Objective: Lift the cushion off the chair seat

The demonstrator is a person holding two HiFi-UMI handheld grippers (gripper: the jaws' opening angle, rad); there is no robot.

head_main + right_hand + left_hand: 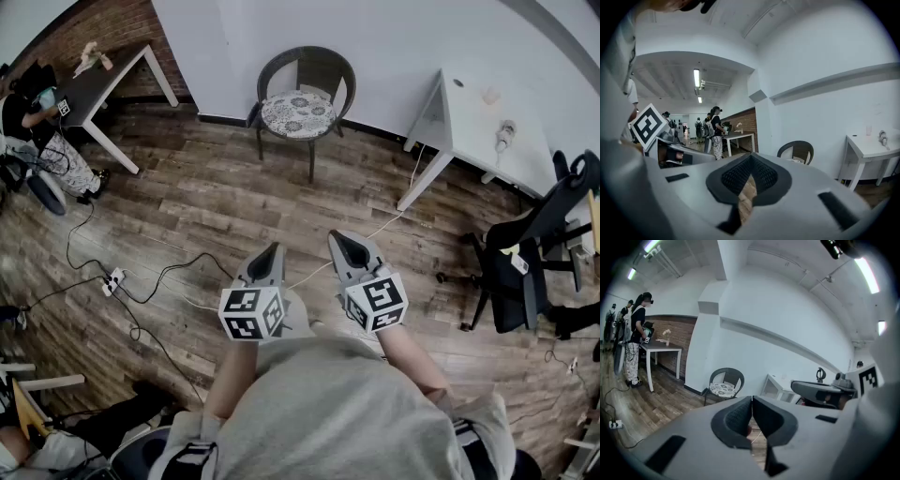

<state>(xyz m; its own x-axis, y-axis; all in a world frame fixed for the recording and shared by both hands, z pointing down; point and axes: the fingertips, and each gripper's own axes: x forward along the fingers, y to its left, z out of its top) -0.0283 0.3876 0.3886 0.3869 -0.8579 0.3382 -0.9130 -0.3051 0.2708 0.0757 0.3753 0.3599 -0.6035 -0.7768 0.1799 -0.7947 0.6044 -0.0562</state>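
left tongs (pixel 273 251) and right tongs (pixel 341 242), lower centre, both closed and empty; cushion (pixel 298 113) on chair (pixel 319 67) far off, upper centre. floor cables (pixel 192 257) between could trip the approach.

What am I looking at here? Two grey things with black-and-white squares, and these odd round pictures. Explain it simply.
There is no robot: a person holds a hand-held gripper in each hand. The head view comes from a camera on the person's head, looking down at the left hand-held gripper and the right hand-held gripper; the patterned cubes are part of them. The other two views come from cameras riding on each one, looking along its jaws. Both are shut and hold nothing. Across the wooden floor stands a chair with a flowered cushion on its seat, well away from both. A white table stands off to its right.
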